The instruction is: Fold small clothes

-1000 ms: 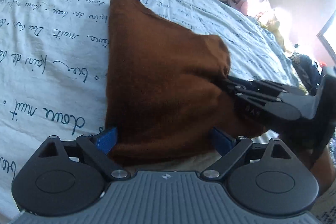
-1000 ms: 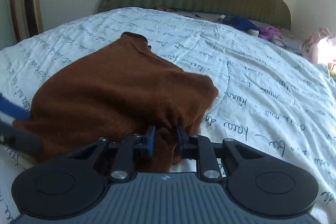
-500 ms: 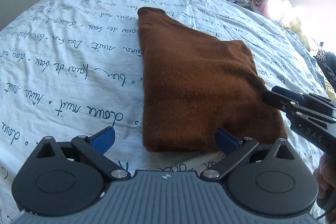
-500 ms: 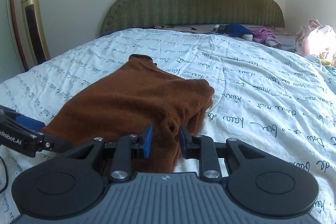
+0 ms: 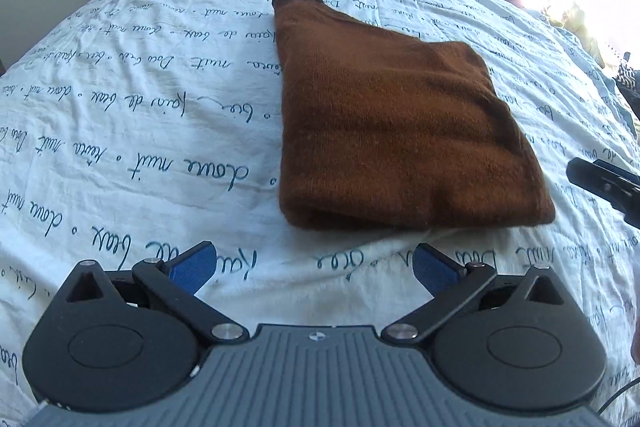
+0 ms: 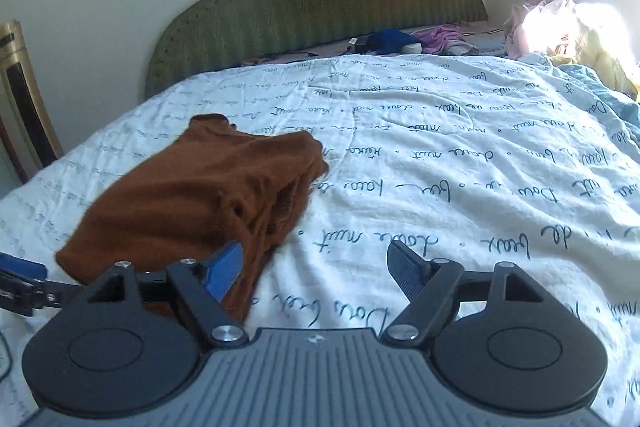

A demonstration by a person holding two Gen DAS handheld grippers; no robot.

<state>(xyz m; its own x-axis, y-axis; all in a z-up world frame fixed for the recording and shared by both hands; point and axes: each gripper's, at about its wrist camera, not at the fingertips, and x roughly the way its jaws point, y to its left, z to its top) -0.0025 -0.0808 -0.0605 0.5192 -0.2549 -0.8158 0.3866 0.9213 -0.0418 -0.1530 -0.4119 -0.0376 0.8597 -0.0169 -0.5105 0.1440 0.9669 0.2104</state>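
Both your left gripper and right gripper gape empty just off the brown garment. It lies folded on the bedspread, so you're likely clearing away.

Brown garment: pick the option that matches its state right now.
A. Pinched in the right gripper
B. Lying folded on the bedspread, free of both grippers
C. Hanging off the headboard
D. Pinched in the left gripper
B: the brown garment lies folded on the bedspread, with the left gripper and right gripper both open and holding nothing.
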